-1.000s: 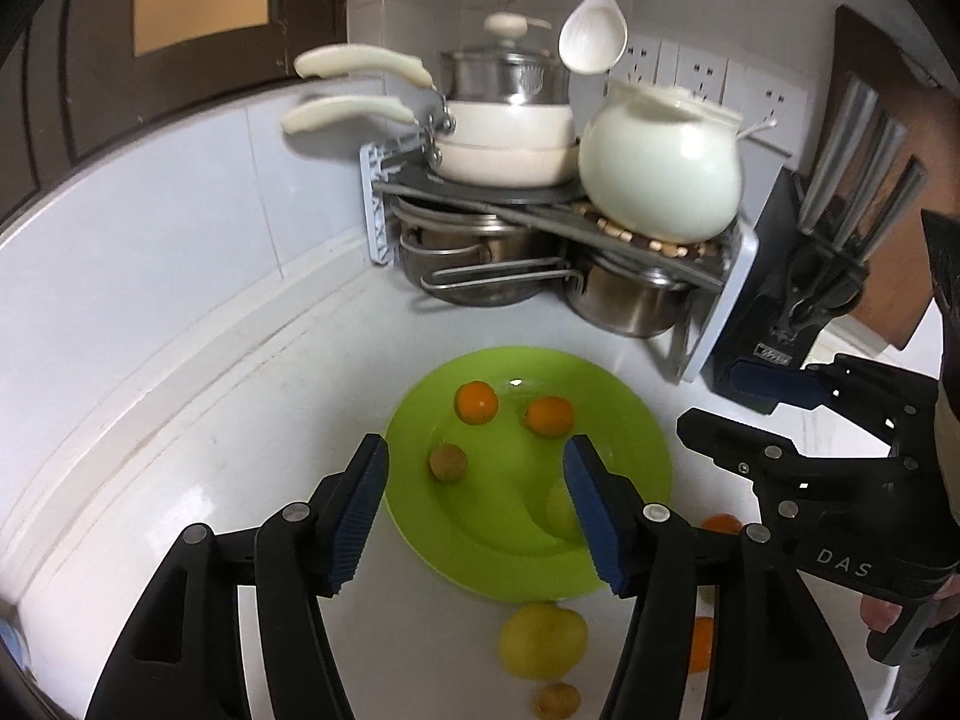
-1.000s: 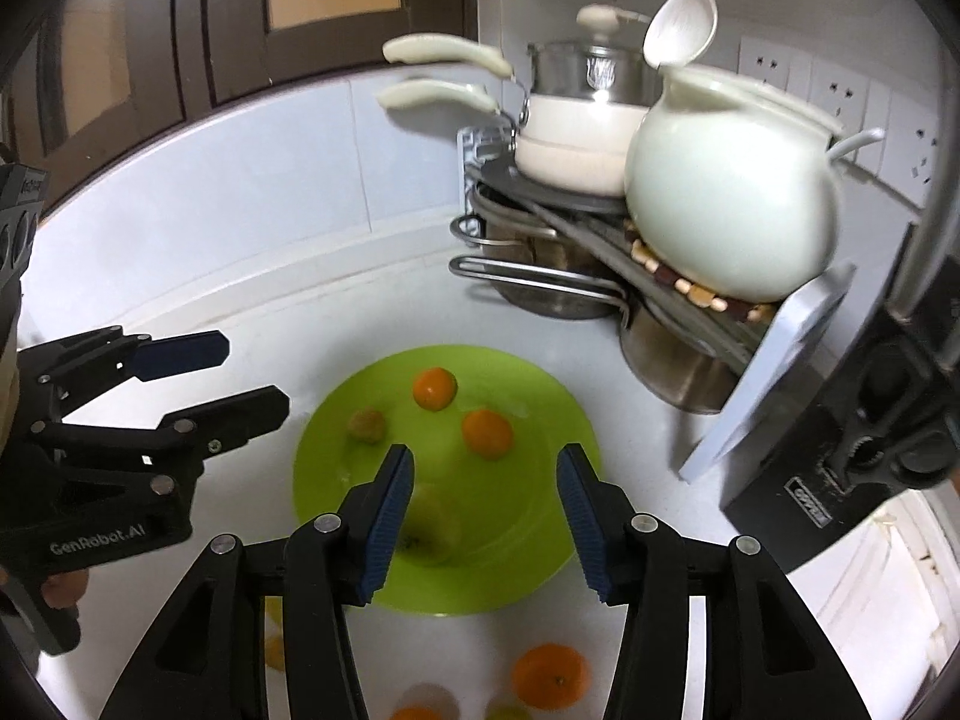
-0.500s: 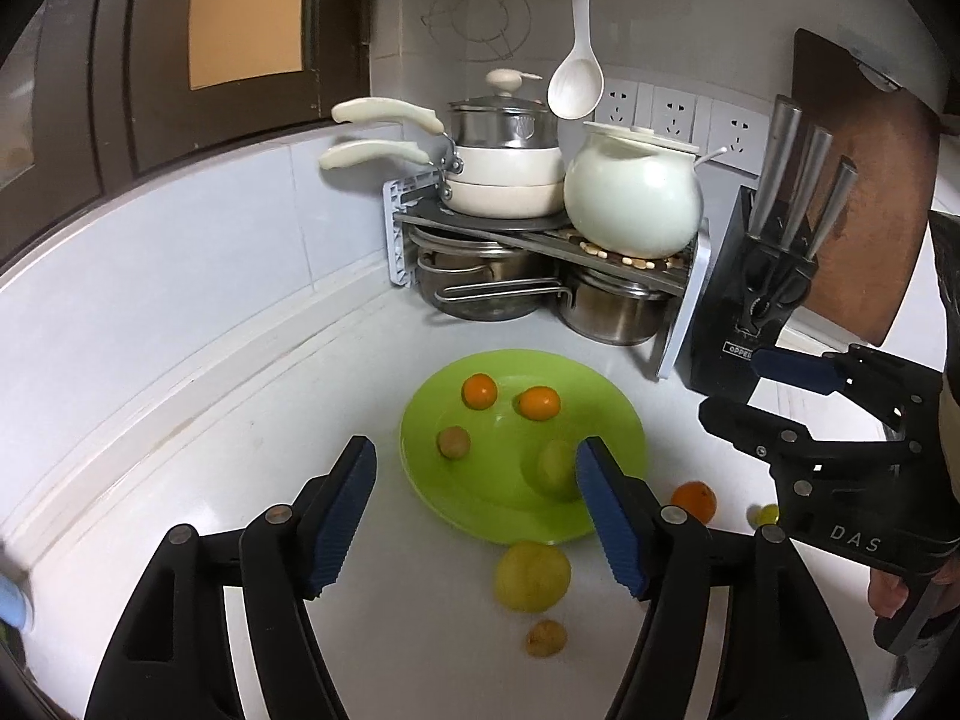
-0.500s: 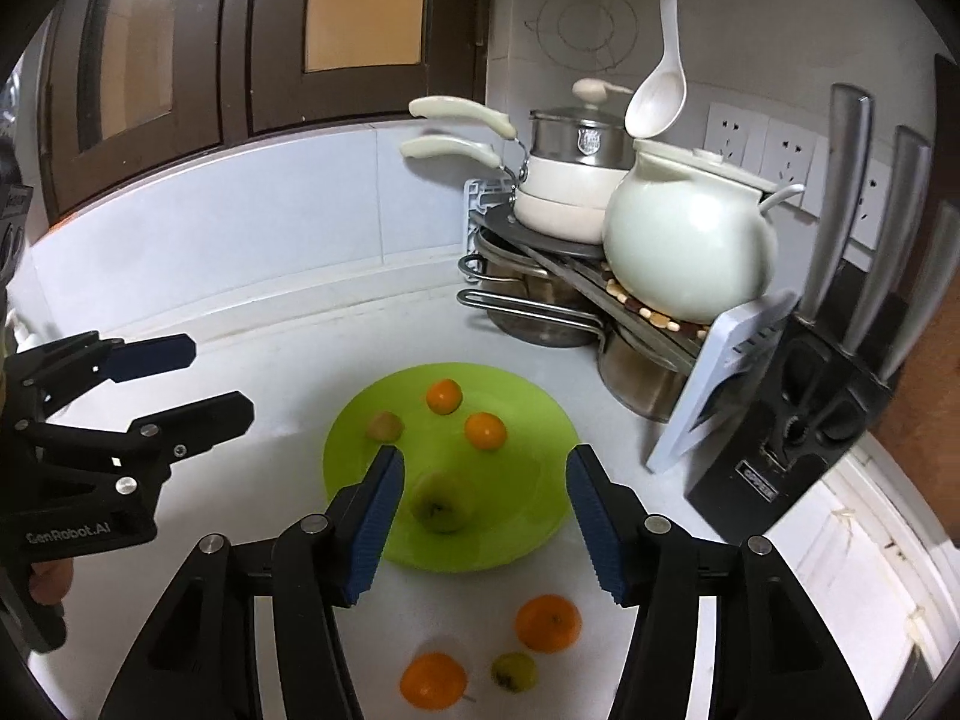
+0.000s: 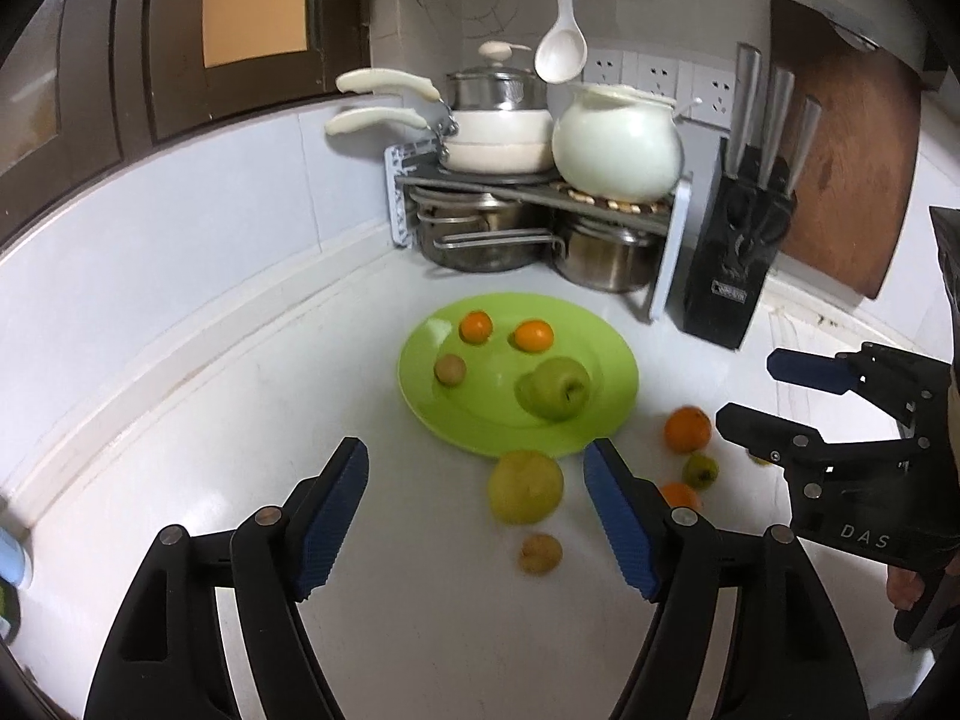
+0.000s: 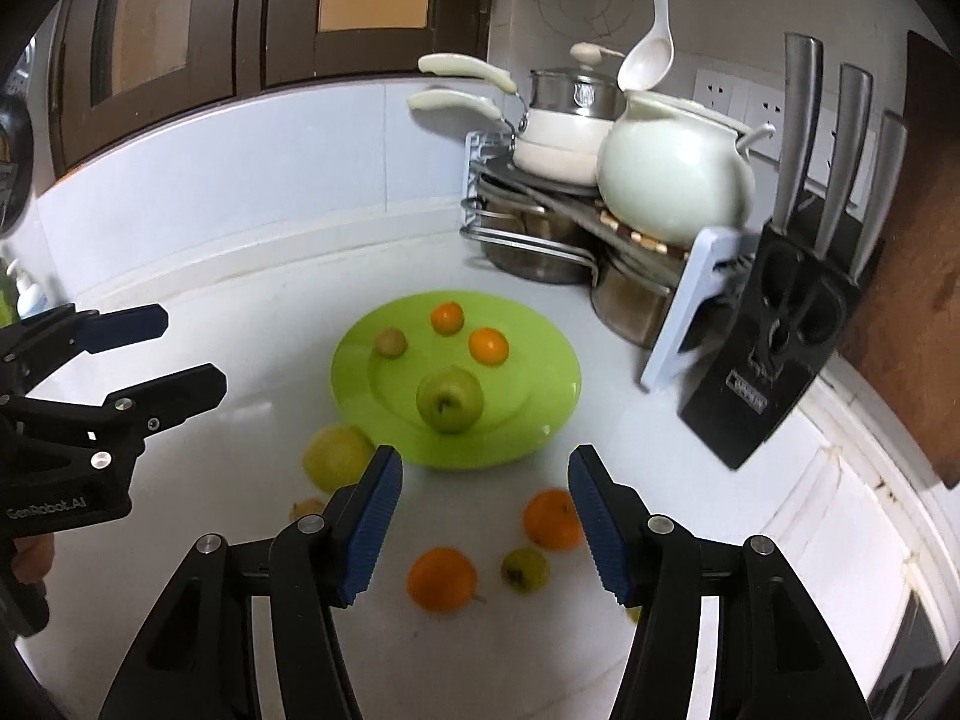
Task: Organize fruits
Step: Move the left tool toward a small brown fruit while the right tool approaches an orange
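A lime-green plate [image 5: 606, 402] [image 6: 540, 414] on the white counter holds a green apple [image 5: 555, 387] [image 6: 450, 399], two small oranges [image 5: 476, 327] [image 5: 531, 335] and a small brown fruit [image 5: 450, 369]. Loose on the counter in front of it lie a yellow-green fruit [image 5: 525, 486] [image 6: 337, 457], a small brown fruit [image 5: 540, 553], two oranges [image 6: 552, 519] [image 6: 442, 579] and a small green fruit [image 6: 525, 569]. My left gripper [image 5: 477, 507] hangs above the loose fruit, its jaws opening, nothing between them. My right gripper [image 6: 483, 507] is open and empty too.
A rack [image 5: 528, 192] with pots and a white jar [image 5: 618, 144] fills the back corner. A black knife block [image 5: 738, 270] and a wooden board [image 5: 846, 150] stand at the right. A ladle [image 5: 561, 48] hangs above. A hand [image 5: 906, 588] holds the right gripper.
Both grippers have drawn back from the plate, so more loose fruit and counter show in front. Their jaws stand wider than before. The green apple stays on the plate.
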Motion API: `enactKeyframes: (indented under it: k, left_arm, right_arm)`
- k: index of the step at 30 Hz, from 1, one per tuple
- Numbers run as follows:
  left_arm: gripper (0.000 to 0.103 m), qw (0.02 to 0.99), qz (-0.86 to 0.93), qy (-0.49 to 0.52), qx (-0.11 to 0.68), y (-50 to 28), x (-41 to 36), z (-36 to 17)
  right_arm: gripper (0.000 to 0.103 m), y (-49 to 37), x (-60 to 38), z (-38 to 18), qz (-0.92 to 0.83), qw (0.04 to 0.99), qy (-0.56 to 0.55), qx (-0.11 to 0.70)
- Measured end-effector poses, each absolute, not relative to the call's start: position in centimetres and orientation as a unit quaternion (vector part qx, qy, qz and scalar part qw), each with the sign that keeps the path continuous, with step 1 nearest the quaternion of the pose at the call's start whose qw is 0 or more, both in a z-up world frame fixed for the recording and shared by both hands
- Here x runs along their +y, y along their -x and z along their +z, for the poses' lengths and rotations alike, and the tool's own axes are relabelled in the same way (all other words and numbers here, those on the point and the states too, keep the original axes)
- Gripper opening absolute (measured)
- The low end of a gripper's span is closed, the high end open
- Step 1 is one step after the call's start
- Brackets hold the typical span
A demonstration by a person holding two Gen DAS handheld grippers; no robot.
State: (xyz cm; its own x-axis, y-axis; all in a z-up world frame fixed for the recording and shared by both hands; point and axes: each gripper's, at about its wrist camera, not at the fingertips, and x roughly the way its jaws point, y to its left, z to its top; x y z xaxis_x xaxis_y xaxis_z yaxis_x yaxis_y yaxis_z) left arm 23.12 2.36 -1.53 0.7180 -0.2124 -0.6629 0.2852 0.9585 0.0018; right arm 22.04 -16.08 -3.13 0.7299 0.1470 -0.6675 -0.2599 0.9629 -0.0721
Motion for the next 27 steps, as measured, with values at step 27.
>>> enactKeyframes:
  k: [27]
  left_arm:
    - [0.071,0.885,-0.164,-0.067,0.431,-22.4,1.0,-9.4]
  right_arm:
    - [0.058,-20.0,-15.4,-9.1,0.133,0.902,0.114,0.393]
